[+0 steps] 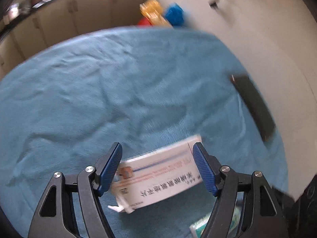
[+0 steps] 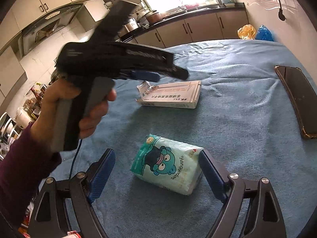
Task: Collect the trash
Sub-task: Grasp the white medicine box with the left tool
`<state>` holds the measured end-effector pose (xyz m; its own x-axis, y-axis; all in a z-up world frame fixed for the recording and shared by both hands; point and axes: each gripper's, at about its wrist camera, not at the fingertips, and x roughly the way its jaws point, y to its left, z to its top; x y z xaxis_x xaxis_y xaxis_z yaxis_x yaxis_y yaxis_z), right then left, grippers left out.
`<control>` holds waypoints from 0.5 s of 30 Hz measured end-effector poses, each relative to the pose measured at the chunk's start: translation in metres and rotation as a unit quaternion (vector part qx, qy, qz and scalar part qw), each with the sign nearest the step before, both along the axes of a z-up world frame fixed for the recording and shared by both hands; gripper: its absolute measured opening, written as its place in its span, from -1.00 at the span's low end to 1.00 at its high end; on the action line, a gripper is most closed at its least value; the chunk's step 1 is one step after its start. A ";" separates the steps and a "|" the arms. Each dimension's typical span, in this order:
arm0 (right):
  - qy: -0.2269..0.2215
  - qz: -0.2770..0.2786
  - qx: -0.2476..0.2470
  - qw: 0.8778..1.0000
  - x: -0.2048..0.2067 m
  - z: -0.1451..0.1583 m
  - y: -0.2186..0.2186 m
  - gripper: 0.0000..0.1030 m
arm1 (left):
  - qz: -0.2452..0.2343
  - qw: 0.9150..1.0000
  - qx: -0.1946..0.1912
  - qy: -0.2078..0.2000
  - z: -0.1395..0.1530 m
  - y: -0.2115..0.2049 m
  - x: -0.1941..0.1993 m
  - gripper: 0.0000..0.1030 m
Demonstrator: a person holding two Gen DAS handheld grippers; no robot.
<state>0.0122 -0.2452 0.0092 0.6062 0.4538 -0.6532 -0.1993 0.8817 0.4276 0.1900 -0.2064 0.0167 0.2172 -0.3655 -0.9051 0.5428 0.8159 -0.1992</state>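
Observation:
A white medicine box [image 1: 158, 178] with a torn-open end lies on the blue cloth [image 1: 99, 89]. My left gripper [image 1: 156, 145] hangs open just over it, a blue pad at either side, and neither pad visibly presses on it. In the right wrist view a hand [image 2: 59, 109] holds that left gripper [image 2: 170, 75] above the box [image 2: 172, 97]. Nearer to me lies a pale green tissue pack [image 2: 168, 166] printed with a cartoon figure. My right gripper [image 2: 157, 152] stands open around it, the right pad close to the pack and the left pad well apart. A corner of the pack [image 1: 200, 228] shows in the left wrist view.
A dark phone [image 2: 297, 99] lies near the cloth's right edge, also in the left wrist view [image 1: 253, 105]. Yellow [image 2: 245, 31] and blue [image 2: 264, 32] plastic bags sit beyond the far edge. Kitchen cabinets and a cluttered counter [image 2: 198, 17] stand behind. A purple sleeve is at the left.

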 end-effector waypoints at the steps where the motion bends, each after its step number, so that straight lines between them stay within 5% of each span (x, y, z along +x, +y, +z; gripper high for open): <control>1: 0.000 0.001 0.002 1.000 0.000 0.000 0.000 0.74 | -0.014 1.000 0.003 0.008 -0.002 -0.001 -0.002 0.41; 9: 0.023 0.056 0.013 0.998 -0.004 0.000 -0.004 0.75 | -0.054 0.998 -0.014 0.022 -0.002 0.019 -0.038 0.41; 15: 0.022 0.067 0.015 0.997 -0.008 0.006 -0.019 0.76 | -0.054 0.998 0.033 -0.023 -0.003 0.001 -0.059 0.42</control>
